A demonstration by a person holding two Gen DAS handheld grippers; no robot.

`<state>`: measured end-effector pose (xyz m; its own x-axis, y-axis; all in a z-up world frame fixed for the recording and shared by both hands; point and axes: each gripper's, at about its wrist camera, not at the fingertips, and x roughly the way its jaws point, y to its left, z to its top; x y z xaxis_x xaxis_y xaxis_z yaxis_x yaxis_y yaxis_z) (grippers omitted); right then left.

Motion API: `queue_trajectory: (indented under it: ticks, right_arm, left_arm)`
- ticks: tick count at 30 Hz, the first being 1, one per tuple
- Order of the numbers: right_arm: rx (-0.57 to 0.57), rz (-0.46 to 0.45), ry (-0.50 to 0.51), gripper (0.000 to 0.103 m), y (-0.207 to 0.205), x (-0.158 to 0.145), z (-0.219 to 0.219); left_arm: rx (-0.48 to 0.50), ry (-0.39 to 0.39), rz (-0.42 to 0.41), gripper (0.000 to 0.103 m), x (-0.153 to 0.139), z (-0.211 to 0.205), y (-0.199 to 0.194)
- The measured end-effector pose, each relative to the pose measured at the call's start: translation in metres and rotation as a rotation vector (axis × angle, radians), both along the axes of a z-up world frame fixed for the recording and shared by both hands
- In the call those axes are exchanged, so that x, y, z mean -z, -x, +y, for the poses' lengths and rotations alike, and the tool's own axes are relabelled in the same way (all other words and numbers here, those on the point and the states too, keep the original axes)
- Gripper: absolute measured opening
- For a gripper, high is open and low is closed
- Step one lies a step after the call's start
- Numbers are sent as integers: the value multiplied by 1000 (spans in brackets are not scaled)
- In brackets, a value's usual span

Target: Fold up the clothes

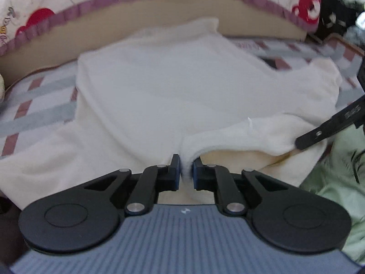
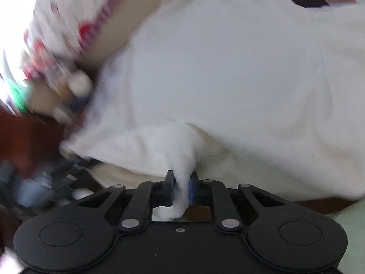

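Note:
A cream-white fleecy garment (image 1: pixel 173 86) lies spread on a checked bed sheet (image 1: pixel 41 105). My left gripper (image 1: pixel 186 171) is shut on a pinch of its near hem, with cloth squeezed between the blue pads. In the left wrist view a finger of the right gripper (image 1: pixel 319 134) reaches in from the right and touches the same raised hem. In the right wrist view my right gripper (image 2: pixel 181 186) is shut on a bunched fold of the white garment (image 2: pixel 228 68), and the cloth hangs through the jaws. The left gripper shows there as a blur (image 2: pixel 34 182) at the lower left.
A tan headboard (image 1: pixel 159 16) and a pillow with red bears and a purple frill (image 1: pixel 305 6) line the far side. Dark clutter (image 1: pixel 342 4) sits at the far right. A pale green cloth (image 1: pixel 337 182) lies at the near right. The right wrist view is motion-blurred on its left.

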<state>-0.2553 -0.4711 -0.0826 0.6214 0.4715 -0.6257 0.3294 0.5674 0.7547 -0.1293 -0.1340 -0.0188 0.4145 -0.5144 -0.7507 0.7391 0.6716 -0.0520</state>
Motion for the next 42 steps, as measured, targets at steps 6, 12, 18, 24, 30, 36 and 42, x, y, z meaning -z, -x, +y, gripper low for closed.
queue_trajectory:
  ticks: [6, 12, 18, 24, 30, 36, 42]
  right_arm:
    - [92, 23, -234, 15, 38, -1, -20]
    - [131, 30, -350, 13, 77, 4, -9]
    - [24, 192, -157, 12, 67, 26, 27]
    - [-67, 330, 46, 13, 63, 28, 36]
    - [-314, 167, 411, 34, 34, -71, 78]
    - [-502, -190, 590, 48, -42, -130, 132]
    - [-649, -155, 548, 48, -108, -73, 185]
  left_arm:
    - [39, 5, 81, 7, -9, 15, 1]
    - [181, -10, 134, 7, -47, 39, 29]
    - [173, -123, 289, 6, 17, 34, 55]
    - [139, -168, 386, 7, 53, 27, 53]
    - [158, -193, 418, 15, 42, 31, 57]
    - [91, -158, 369, 38, 17, 66, 42]
    - [-281, -23, 391, 39, 9, 145, -21]
